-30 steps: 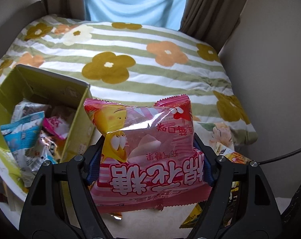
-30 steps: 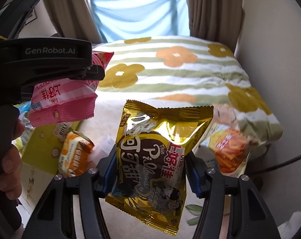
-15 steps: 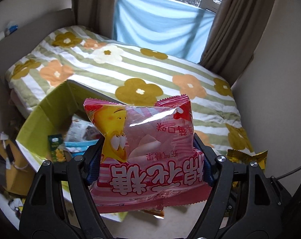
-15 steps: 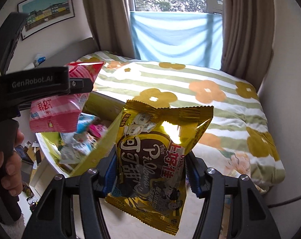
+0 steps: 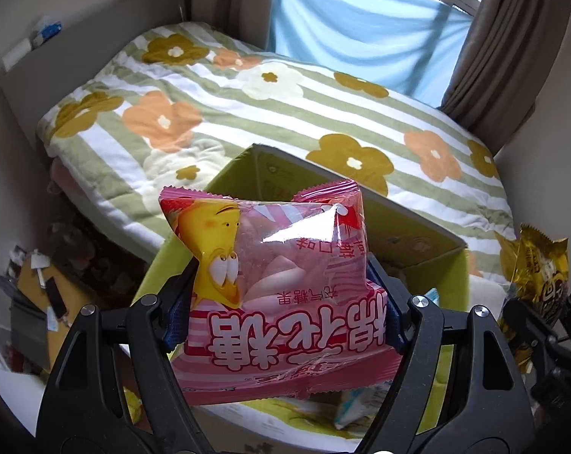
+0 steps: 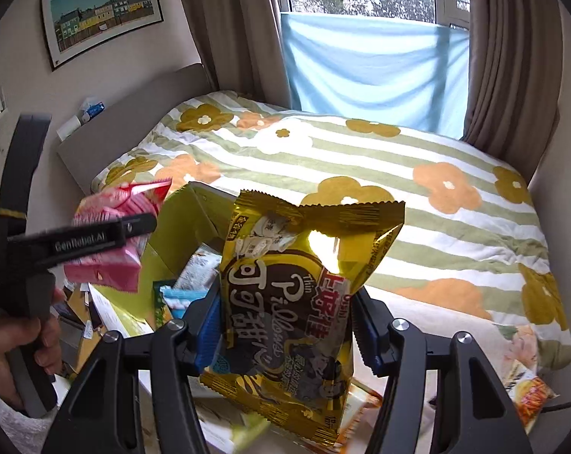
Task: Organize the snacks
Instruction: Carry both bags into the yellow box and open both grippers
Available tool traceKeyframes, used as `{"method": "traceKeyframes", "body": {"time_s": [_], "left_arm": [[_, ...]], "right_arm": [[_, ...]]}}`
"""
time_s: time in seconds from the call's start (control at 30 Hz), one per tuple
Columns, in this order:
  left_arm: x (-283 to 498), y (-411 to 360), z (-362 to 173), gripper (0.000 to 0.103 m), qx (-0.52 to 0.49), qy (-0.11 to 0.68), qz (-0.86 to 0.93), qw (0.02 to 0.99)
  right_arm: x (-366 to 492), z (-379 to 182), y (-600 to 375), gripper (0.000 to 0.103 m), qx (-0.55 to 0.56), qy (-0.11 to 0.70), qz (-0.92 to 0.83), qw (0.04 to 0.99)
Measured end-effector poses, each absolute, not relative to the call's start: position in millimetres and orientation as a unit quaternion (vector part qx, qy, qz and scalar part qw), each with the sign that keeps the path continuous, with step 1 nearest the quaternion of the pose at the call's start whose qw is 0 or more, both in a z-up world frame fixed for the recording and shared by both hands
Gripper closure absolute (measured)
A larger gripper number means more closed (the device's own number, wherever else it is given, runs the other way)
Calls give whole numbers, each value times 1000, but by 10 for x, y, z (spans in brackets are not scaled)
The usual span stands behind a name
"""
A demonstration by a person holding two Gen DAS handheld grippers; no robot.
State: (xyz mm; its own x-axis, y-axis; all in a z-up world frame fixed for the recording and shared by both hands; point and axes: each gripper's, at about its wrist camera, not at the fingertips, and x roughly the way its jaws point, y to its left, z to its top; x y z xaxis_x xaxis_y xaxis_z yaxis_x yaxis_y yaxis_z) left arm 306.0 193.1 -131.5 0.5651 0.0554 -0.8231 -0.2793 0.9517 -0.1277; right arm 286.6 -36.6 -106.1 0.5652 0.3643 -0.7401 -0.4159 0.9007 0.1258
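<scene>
Right now your left gripper [image 5: 281, 314], clamping the pink marshmallow bag [image 5: 274, 283], sits over the green box [image 5: 418, 234], nearer than your right gripper [image 6: 285, 325] pinching the gold bag [image 6: 297, 302].

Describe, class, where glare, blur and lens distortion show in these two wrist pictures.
Left wrist view: a white glare patch on the pink marshmallow bag; walls and curtains bend toward dark round corners. Right wrist view: a bright hot spot on the gold snack bag; the left gripper and its pink bag are smeared by motion blur; the window is overexposed.
</scene>
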Motion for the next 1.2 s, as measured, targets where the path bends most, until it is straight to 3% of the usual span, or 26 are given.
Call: {"method": "traceKeyframes", "body": {"time_s": [0.33,0.4,0.47,0.8,0.9,0.97,1.2], "left_arm": [[3128,2214,-1826,23,-115,490,95,859],[3130,2190,-1882,8,-105,499,98,855],[3096,2173,-1898,3,-101,495,95,858],[2891,2108,-1847,3,-115,486,84,862],[2833,2131,-1815,3,-126,483,85,863],[2801,2135,-1794,3,-124,481,87,864],[2710,2096,-1749,3,-128,479,85,865]], "right_arm": [[3192,-1119,-61,47,-26,432,221,874],[3222,-1134,-40,47,-27,434,225,872],[3263,-1145,-3,47,-26,436,229,870],[3489,-1250,231,46,-38,468,269,841],[3511,-1277,262,36,-37,468,269,841],[3455,-1240,224,7,-32,453,266,850],[3305,-1229,82,4,-26,459,256,850]]}}
